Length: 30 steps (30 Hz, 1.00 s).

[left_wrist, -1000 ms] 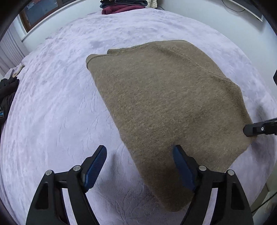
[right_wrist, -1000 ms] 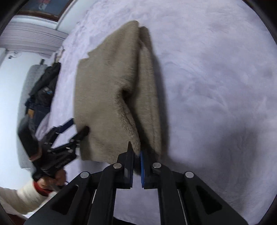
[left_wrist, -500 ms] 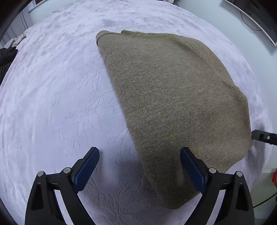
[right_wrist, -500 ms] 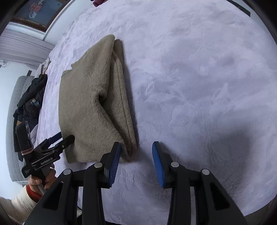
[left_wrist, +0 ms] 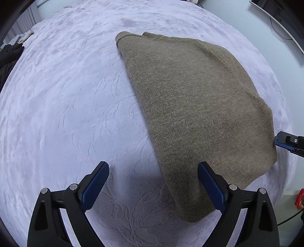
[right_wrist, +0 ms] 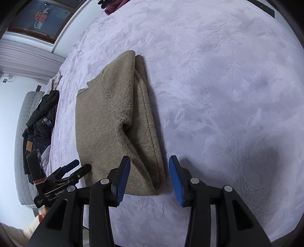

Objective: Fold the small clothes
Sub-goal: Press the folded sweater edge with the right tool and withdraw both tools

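Note:
A tan knitted sweater lies folded on the pale lilac bed cover; in the right wrist view its folded layers show along the right edge. My left gripper is open and empty, just above the sweater's near corner. My right gripper is open and empty, its jaws on either side of the sweater's near folded corner without holding it. The right gripper's tip shows in the left wrist view, and the left gripper shows at the lower left of the right wrist view.
Dark clothes lie on a grey chair beside the bed. More folded clothes sit at the far edge of the bed. A white wall and a cable are to the right. A red object lies on the floor.
My right gripper opened and let go of the sweater's folded edge, which now lies flat. The left gripper drew closer over the sweater and stayed open.

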Each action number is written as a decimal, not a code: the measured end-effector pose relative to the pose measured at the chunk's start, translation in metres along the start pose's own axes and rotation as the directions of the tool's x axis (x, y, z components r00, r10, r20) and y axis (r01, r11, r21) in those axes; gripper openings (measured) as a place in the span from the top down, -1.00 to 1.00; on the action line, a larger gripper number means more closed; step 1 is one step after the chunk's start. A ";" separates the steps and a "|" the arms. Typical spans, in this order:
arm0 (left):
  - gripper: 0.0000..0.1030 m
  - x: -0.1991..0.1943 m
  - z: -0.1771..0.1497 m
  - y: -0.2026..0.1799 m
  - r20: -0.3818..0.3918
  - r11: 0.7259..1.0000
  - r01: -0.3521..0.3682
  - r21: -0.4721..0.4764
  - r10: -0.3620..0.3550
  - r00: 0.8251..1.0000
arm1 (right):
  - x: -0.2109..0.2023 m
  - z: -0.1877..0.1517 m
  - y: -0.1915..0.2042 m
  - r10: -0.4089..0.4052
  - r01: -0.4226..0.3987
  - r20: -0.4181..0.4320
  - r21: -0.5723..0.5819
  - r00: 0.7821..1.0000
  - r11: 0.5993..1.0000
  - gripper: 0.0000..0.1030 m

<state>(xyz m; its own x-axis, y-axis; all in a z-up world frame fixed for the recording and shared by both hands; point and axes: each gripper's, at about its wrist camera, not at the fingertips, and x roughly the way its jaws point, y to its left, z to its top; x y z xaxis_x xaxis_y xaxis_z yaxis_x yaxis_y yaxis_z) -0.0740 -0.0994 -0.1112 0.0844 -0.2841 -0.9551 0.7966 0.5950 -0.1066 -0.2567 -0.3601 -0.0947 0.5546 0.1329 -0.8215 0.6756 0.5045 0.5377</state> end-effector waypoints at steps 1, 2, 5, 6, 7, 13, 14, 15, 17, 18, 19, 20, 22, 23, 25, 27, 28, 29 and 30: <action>-0.85 0.001 0.000 -0.001 -0.001 1.000 -0.001 -0.001 0.001 1.000 | 0.001 0.002 0.001 0.001 -0.001 0.001 -0.002 1.000 1.000 0.11; -0.85 0.001 0.001 -0.002 -0.002 1.000 -0.001 -0.003 0.001 1.000 | 0.001 0.004 0.003 0.003 -0.003 0.001 -0.004 1.000 1.000 0.11; -0.85 0.004 0.003 -0.003 -0.005 1.000 -0.001 -0.008 0.001 1.000 | 0.002 0.010 0.006 0.009 -0.009 0.011 -0.005 1.000 1.000 0.11; -0.85 0.004 0.003 -0.004 -0.005 1.000 -0.001 -0.008 0.001 1.000 | 0.003 0.013 0.008 0.015 -0.015 0.016 -0.007 1.000 1.000 0.11; -0.85 0.004 0.004 -0.005 -0.006 1.000 -0.002 -0.007 0.002 1.000 | 0.004 0.016 0.009 0.020 -0.020 0.019 -0.013 1.000 1.000 0.10; -0.85 0.007 0.007 -0.004 -0.013 1.000 -0.008 -0.012 0.008 1.000 | 0.023 0.034 0.024 0.028 -0.029 -0.018 -0.055 0.999 0.998 0.10; -0.85 0.009 0.008 -0.005 -0.015 1.000 -0.007 -0.015 0.007 1.000 | 0.026 0.035 0.025 0.028 -0.030 -0.024 -0.057 0.999 0.998 0.10; -0.85 0.010 0.009 -0.005 -0.018 1.000 -0.006 -0.017 0.005 1.000 | 0.030 0.036 0.026 0.032 -0.033 -0.031 -0.055 0.999 0.998 0.10; -0.85 0.011 0.009 -0.005 -0.022 1.000 -0.001 -0.022 0.000 1.000 | 0.034 0.037 0.027 0.038 -0.040 -0.040 -0.051 0.999 0.998 0.10; -0.85 0.011 0.009 -0.005 -0.023 1.000 0.002 -0.023 -0.003 1.000 | 0.036 0.037 0.027 0.033 -0.036 -0.046 -0.048 0.998 0.998 0.10; -0.85 0.011 0.010 -0.004 -0.024 1.000 0.005 -0.024 -0.006 1.000 | 0.037 0.037 0.026 0.028 -0.031 -0.051 -0.048 0.998 0.998 0.10; -0.85 0.010 0.009 -0.003 -0.026 1.000 0.009 -0.026 -0.009 1.000 | 0.038 0.037 0.025 0.024 -0.027 -0.053 -0.047 0.998 0.999 0.10; -0.85 0.009 0.009 0.000 -0.031 0.999 0.024 -0.035 -0.025 0.999 | 0.038 0.039 0.021 0.027 -0.029 -0.056 -0.038 0.998 0.999 0.10; -0.85 0.008 0.009 0.002 -0.032 0.998 0.039 -0.043 -0.040 0.999 | 0.036 0.039 0.020 0.032 -0.034 -0.054 -0.033 0.998 0.999 0.10; -0.85 0.007 0.011 0.006 -0.029 0.996 0.064 -0.060 -0.066 0.997 | 0.033 0.041 0.017 0.051 -0.052 -0.046 -0.024 0.998 0.998 0.09; -0.85 0.005 0.013 0.010 -0.024 0.994 0.080 -0.077 -0.082 0.996 | 0.031 0.043 0.014 0.064 -0.064 -0.037 -0.015 0.997 0.998 0.02; -0.85 0.004 0.014 0.012 -0.022 0.993 0.085 -0.083 -0.087 0.996 | 0.031 0.045 0.012 0.068 -0.069 -0.034 -0.012 0.997 0.998 0.00; -0.85 0.003 0.016 0.014 -0.020 0.992 0.088 -0.086 -0.090 0.996 | 0.030 0.046 0.012 0.071 -0.071 -0.030 -0.010 0.997 0.997 0.00; -0.85 0.002 0.017 0.015 -0.018 0.992 0.092 -0.088 -0.094 0.995 | 0.030 0.048 0.011 0.076 -0.076 -0.026 -0.010 0.997 0.997 0.00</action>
<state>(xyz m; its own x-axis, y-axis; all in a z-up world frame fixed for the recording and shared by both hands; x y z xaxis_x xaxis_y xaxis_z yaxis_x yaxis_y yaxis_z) -0.0515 -0.1038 -0.1096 -0.0010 -0.3253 -0.9456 0.7450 0.6306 -0.2177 -0.2096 -0.3915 -0.1040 0.5913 0.1928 -0.7831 0.6266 0.5014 0.5966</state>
